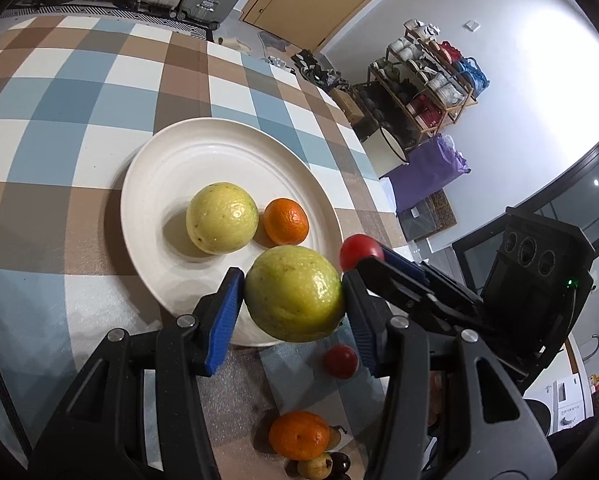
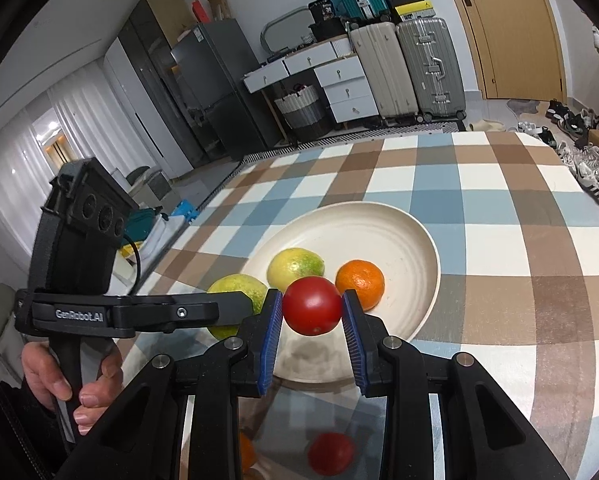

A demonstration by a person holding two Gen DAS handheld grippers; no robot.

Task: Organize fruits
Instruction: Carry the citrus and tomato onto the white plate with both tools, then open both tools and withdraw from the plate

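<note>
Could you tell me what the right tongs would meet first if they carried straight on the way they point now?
Probably the orange on the white plate: it sits just beyond the red fruit the right tongs grip, though depth is unclear.

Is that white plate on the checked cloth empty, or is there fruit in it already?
Not empty. The plate already holds a yellow-green fruit and an orange, side by side.

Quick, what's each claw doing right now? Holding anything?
Left gripper: shut on a yellow-green citrus fruit, held over the plate's near edge.
Right gripper: shut on a red tomato.
</note>
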